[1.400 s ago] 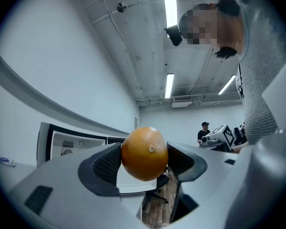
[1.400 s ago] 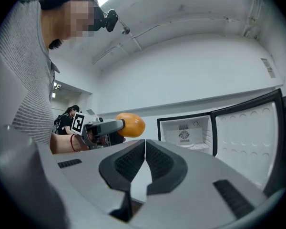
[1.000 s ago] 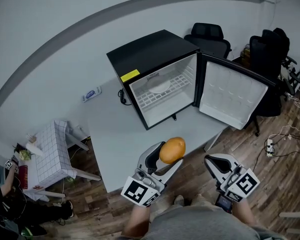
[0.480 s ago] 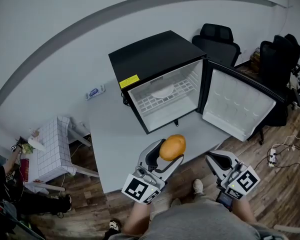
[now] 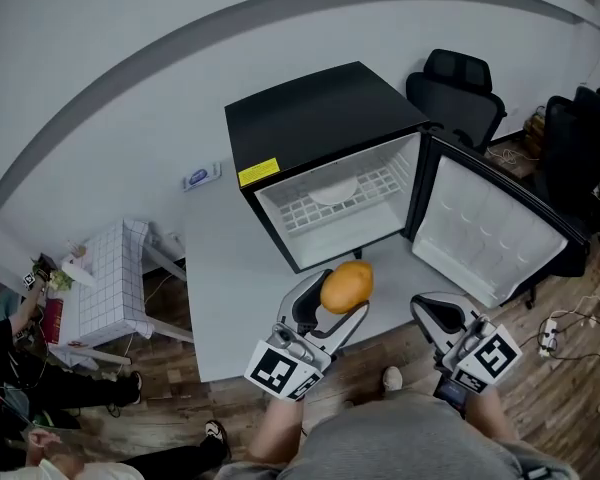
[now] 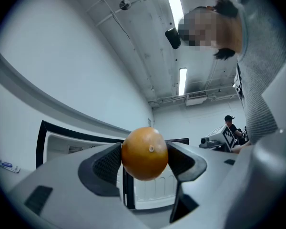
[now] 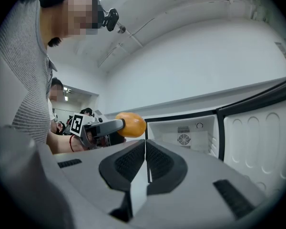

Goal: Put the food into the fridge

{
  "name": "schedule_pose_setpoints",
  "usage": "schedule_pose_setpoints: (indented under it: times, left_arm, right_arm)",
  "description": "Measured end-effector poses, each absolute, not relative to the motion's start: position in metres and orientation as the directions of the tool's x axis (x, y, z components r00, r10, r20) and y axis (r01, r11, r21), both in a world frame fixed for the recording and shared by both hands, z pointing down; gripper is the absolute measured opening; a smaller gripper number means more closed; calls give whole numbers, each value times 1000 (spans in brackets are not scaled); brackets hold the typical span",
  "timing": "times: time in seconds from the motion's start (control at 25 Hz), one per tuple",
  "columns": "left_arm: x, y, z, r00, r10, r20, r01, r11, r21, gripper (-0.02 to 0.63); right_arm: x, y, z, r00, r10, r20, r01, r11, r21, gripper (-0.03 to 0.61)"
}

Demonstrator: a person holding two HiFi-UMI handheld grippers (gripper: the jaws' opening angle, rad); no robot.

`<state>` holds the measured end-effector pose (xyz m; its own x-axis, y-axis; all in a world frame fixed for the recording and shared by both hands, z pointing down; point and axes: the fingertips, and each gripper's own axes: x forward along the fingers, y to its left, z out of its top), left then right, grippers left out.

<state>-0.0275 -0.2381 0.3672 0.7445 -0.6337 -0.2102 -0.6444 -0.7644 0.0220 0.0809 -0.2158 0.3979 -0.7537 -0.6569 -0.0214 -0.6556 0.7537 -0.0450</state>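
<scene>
My left gripper point(image 5: 342, 293) point(image 6: 144, 155) is shut on an orange point(image 5: 347, 285) point(image 6: 144, 153), held in the air over the near edge of the grey table point(image 5: 240, 288). The orange point(image 7: 131, 124) also shows in the right gripper view, left of the fridge. A small black fridge point(image 5: 325, 128) stands on the table ahead, its door point(image 5: 490, 233) swung wide to the right. Inside it a white wire shelf point(image 5: 345, 196) carries a white plate point(image 5: 332, 189). My right gripper point(image 5: 430, 313) point(image 7: 146, 160) hangs at the right of the orange, jaws shut and empty.
Black office chairs point(image 5: 460, 93) stand behind the fridge at the right. A small checked table point(image 5: 105, 288) is on the wooden floor at the left, with a person point(image 5: 5, 338) beside it. A small blue and white thing point(image 5: 198, 178) lies on the grey table's far left.
The fridge and table have slid right and a little nearer in the head view as the head turned. Both grippers kept their pose, and the orange stays gripped.
</scene>
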Motion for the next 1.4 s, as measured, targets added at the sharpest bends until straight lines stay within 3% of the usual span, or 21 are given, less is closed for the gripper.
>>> schedule_pose_setpoints:
  times: [1.4]
  left_arm:
    - [-30,-385,432,655,-741,-147,-739,-669,80,310]
  right_arm:
    - [91,-310,434,-761,-648,11,-648,760,-41,14]
